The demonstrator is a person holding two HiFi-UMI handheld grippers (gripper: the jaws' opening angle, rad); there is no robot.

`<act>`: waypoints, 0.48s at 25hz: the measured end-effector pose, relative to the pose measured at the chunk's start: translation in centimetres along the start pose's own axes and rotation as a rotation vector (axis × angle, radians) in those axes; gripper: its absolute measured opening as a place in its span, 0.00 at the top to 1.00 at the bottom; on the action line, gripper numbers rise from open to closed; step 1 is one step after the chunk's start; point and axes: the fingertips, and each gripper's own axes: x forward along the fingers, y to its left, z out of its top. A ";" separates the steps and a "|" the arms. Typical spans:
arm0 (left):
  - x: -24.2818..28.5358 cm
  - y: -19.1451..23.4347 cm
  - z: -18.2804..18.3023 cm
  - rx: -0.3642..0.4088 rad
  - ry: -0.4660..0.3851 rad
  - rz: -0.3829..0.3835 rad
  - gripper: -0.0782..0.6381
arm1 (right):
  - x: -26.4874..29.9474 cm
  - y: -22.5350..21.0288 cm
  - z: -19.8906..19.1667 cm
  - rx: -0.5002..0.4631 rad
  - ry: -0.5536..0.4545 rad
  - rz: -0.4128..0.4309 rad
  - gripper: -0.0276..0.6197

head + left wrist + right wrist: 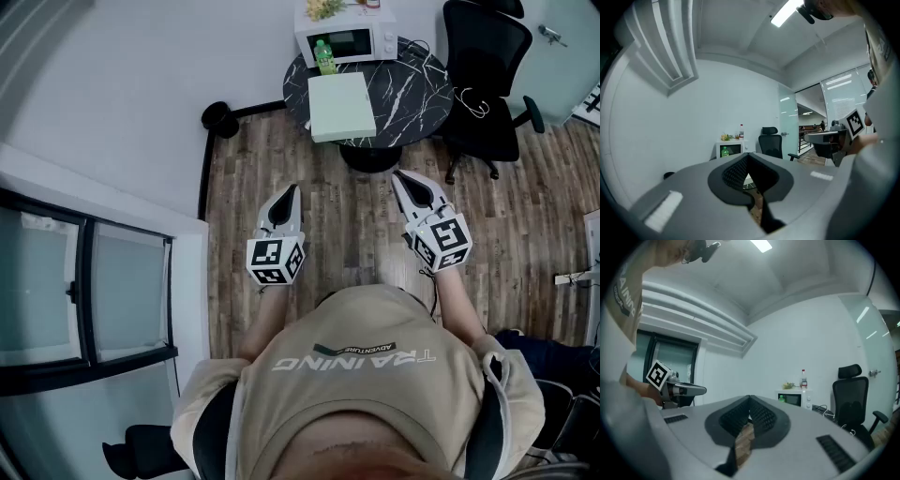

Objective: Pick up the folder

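The folder (341,106), pale green and flat, lies on a round black marble table (412,94) ahead of me, its near edge close to the table's rim. Both grippers hover side by side over the wood floor, short of the table and apart from the folder. In the head view my left gripper (292,190) has its jaws together with nothing between them. My right gripper (401,175) is likewise shut and empty. In the left gripper view (747,155) and the right gripper view (749,399) the pads meet at the tip. The closed jaws hide the folder in both gripper views.
A white microwave (345,37) and a green bottle (324,56) stand behind the folder on the table. A black office chair (487,75) sits to the table's right, with a cable on the table beside it. A small black object (220,117) lies by the wall. A glass partition (84,281) is at my left.
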 end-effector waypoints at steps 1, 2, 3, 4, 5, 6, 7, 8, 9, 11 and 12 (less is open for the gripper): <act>0.2 0.5 0.2 0.001 -0.006 0.001 0.88 | 0.6 -0.1 -0.1 -0.003 0.002 0.001 0.94; 0.4 1.0 0.4 0.003 -0.013 0.001 0.88 | 1.1 -0.2 -0.2 -0.004 0.003 0.001 0.94; 0.6 1.5 0.6 0.004 -0.019 0.001 0.88 | 1.7 -0.4 -0.2 -0.001 0.002 0.000 0.94; 0.8 2.1 0.9 0.004 -0.026 0.001 0.88 | 2.2 -0.5 -0.2 0.006 -0.001 -0.002 0.94; 1.0 2.6 1.1 0.002 -0.030 -0.002 0.88 | 2.7 -0.7 -0.1 0.015 -0.004 -0.006 0.94; 1.1 3.0 1.1 -0.003 -0.032 -0.006 0.88 | 3.2 -0.8 0.0 0.020 -0.005 -0.013 0.94; 1.1 3.5 1.0 -0.008 -0.031 -0.011 0.88 | 3.7 -1.0 0.0 0.019 -0.006 -0.022 0.94; 1.1 3.9 0.8 -0.015 -0.026 -0.016 0.88 | 4.4 -1.1 -0.1 0.016 -0.008 -0.032 0.94; 1.1 4.5 0.5 -0.023 -0.020 -0.021 0.88 | 5.1 -1.2 -0.2 0.014 -0.015 -0.042 0.94; 1.2 5.7 -0.4 -0.044 -0.004 -0.032 0.88 | 6.4 -0.9 -0.5 0.030 -0.045 -0.057 0.94; 1.4 6.2 -1.0 -0.051 0.007 -0.039 0.88 | 6.9 -0.6 -0.7 0.040 -0.053 -0.064 0.94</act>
